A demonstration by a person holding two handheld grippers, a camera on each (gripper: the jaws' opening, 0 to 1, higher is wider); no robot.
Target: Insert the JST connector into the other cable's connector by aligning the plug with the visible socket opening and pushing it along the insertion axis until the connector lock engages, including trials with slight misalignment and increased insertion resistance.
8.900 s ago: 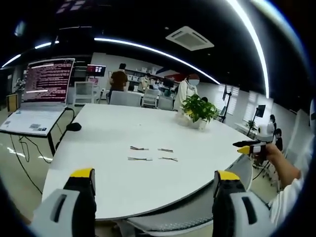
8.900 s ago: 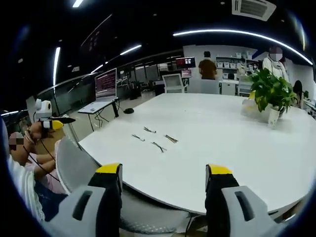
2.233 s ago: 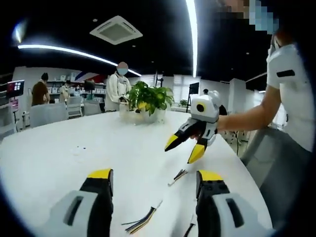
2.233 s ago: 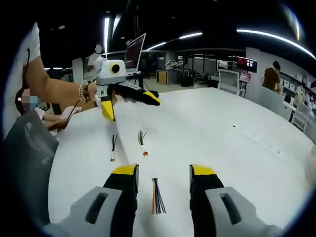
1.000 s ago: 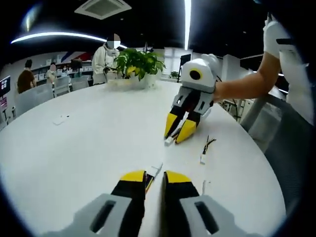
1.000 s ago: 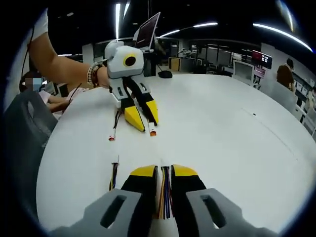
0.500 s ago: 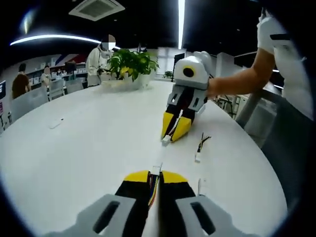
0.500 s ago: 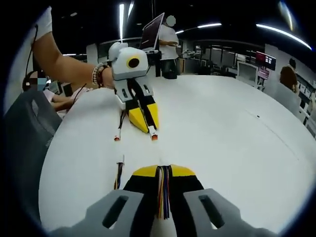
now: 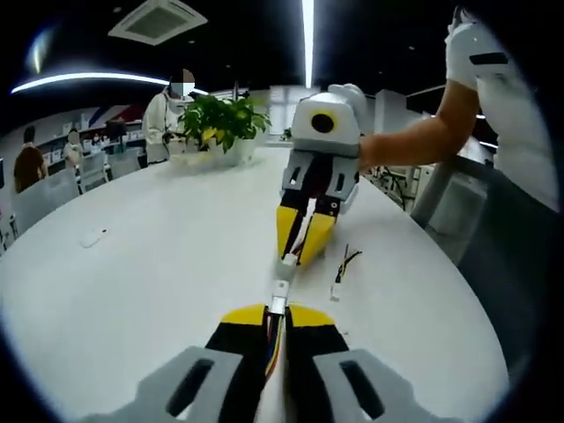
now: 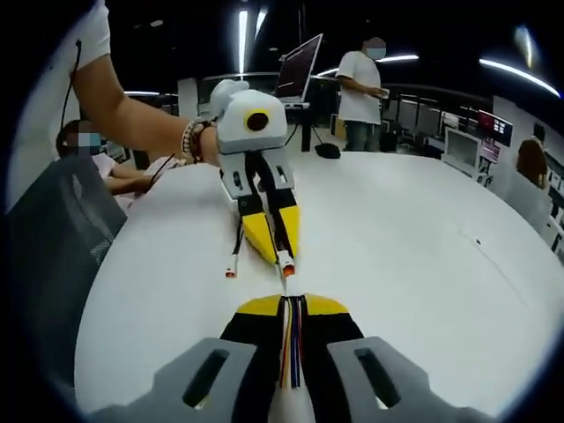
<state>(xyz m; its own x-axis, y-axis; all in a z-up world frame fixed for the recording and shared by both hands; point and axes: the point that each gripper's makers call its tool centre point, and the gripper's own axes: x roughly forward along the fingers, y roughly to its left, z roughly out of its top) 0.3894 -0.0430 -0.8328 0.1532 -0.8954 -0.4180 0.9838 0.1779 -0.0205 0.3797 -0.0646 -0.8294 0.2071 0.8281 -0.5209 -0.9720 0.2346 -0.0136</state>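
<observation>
Now the two tongs meet nose to nose over the white desk (image 9: 132,256); left tongs (image 9: 276,315) pinched tight on a cable (image 9: 275,330), its white plug (image 9: 278,288) poking out ahead; right tongs (image 9: 298,249) likewise clamped on the other cable (image 10: 292,348), socket (image 9: 287,261) at the tips, just beside the plug; whether they touch, I cannot tell; a spare cable (image 9: 343,269) lies right of them; far off, a plant (image 9: 216,123).
</observation>
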